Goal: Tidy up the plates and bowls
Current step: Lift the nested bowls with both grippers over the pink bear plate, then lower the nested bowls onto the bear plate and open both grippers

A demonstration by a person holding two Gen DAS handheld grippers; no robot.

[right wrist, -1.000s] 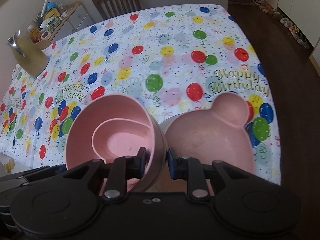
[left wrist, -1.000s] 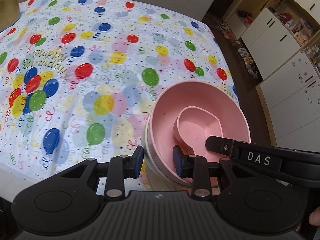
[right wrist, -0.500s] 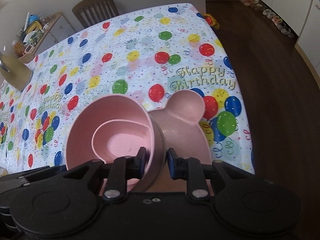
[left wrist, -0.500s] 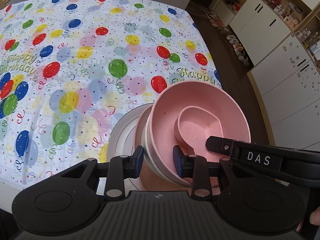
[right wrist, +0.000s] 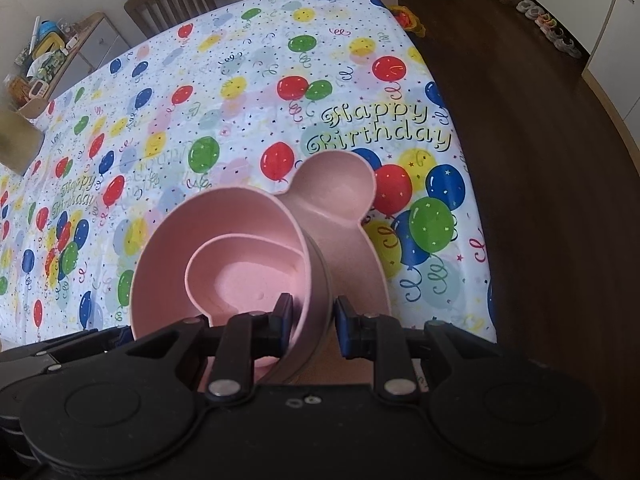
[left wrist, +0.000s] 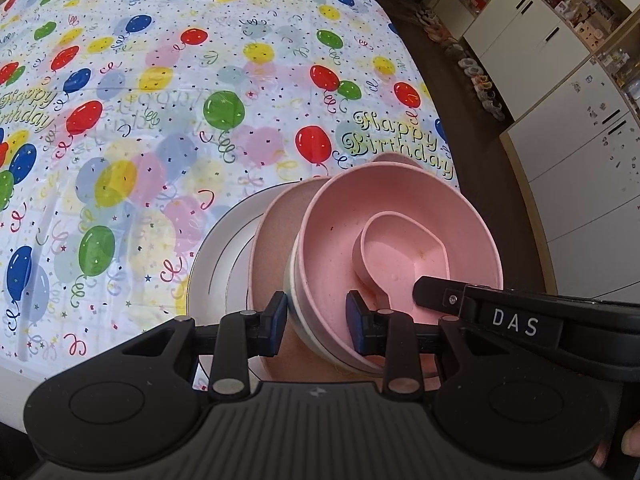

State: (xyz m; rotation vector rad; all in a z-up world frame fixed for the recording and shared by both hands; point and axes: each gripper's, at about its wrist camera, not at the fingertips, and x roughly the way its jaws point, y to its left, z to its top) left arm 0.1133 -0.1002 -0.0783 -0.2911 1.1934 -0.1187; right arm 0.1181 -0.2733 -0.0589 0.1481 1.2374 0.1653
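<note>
A worktop (right wrist: pixel 248 92) draped in a white party cloth printed with red, blue, green and yellow balloons and "Happy Birthday" lettering fills both views. Near its front right corner a white plate (left wrist: pixel 224 252) lies flat on the cloth, with a pink mouse-eared plate (right wrist: pixel 344 216) on top of it. At the far left edge stands a tan object (right wrist: pixel 18 146), cropped by the frame. Dark wood floor (right wrist: pixel 540 160) borders the right side.
</note>
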